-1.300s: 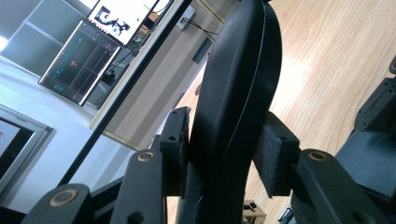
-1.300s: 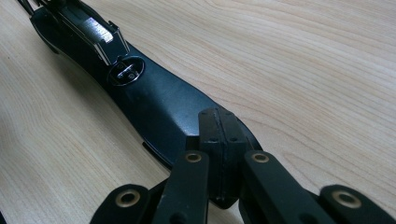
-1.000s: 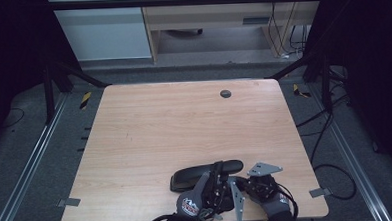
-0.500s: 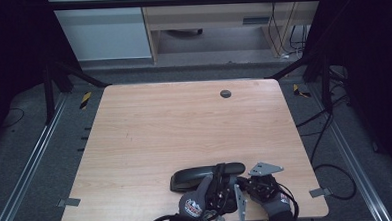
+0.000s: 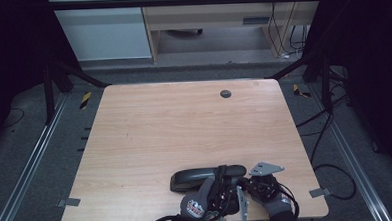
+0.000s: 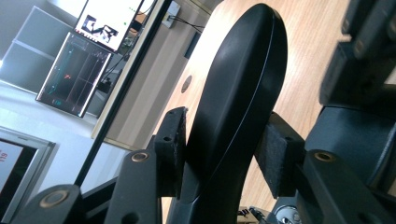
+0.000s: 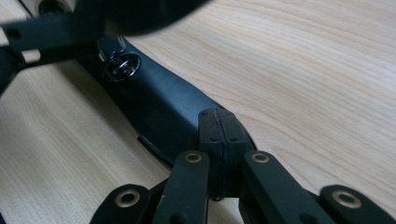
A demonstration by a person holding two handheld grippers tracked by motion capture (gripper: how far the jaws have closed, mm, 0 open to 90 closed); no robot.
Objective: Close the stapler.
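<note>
High view looks down on the table (image 5: 150, 142); both gripper views sit close over its wood.

Both gloved hands come in close together, each holding a claw. The left claw (image 5: 222, 182) sits just left of the right claw (image 5: 249, 180), the two nearly touching. In the left gripper view the left claw's jaws stand somewhat apart and have just been opening; a black stapler (image 6: 233, 112) lies between them, with one pad (image 6: 176, 144) against its side and the other pad (image 6: 273, 154) close beside it. In the right gripper view the right claw (image 7: 219, 135) has its pads pressed flat together with nothing between them, the tips resting over the stapler's body just ahead.
</note>
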